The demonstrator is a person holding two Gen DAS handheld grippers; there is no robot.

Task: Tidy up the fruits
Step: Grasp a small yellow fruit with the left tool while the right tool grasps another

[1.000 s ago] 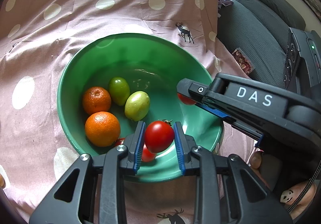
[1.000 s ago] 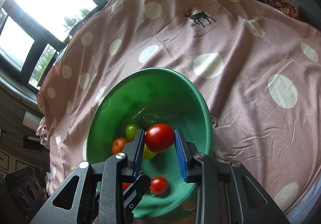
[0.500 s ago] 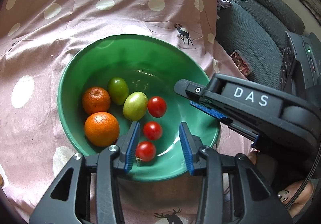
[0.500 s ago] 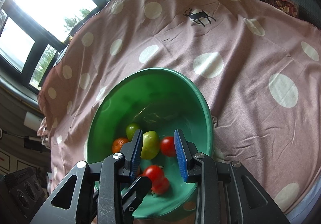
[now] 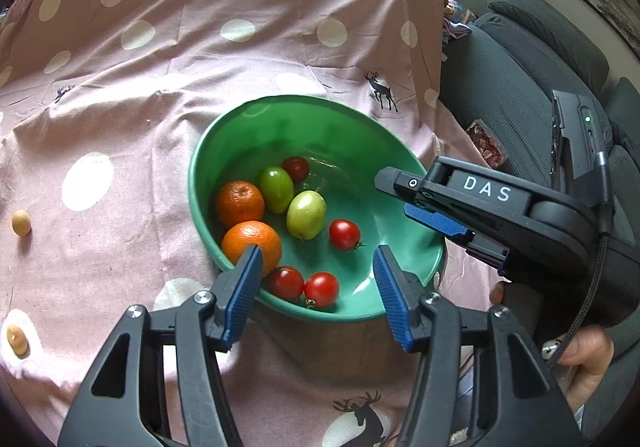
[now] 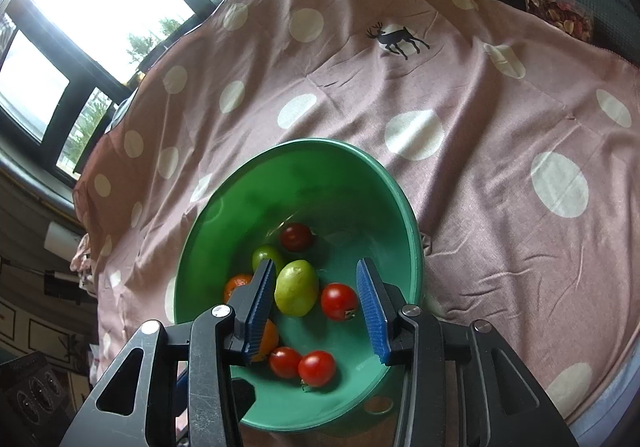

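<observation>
A green bowl (image 5: 408,287) (image 6: 412,207) on the spotted pink cloth holds two oranges (image 5: 251,241), two green fruits (image 5: 306,214) (image 6: 297,287) and several red tomatoes (image 5: 344,234) (image 6: 338,301). My left gripper (image 5: 316,287) hovers over the bowl's near rim, its jaws opening with nothing between the pads. My right gripper (image 6: 318,305) hangs above the bowl from the right, its jaws opening too; the fruit seen between its pads lies loose on the bowl's floor. The right gripper's body (image 5: 492,203) shows in the left wrist view.
Two small tan fruits (image 5: 21,223) (image 5: 17,341) lie on the cloth (image 5: 160,59) at the far left. A grey armchair (image 5: 520,67) with a snack packet (image 5: 486,143) stands right of the table. A hand (image 5: 588,363) grips the right tool. Windows (image 6: 80,7) are behind.
Both grippers let go of their tomatoes, which dropped into the bowl and rolled apart. Both sets of jaws spread wider. The left gripper drew back, so the bowl sits farther away.
</observation>
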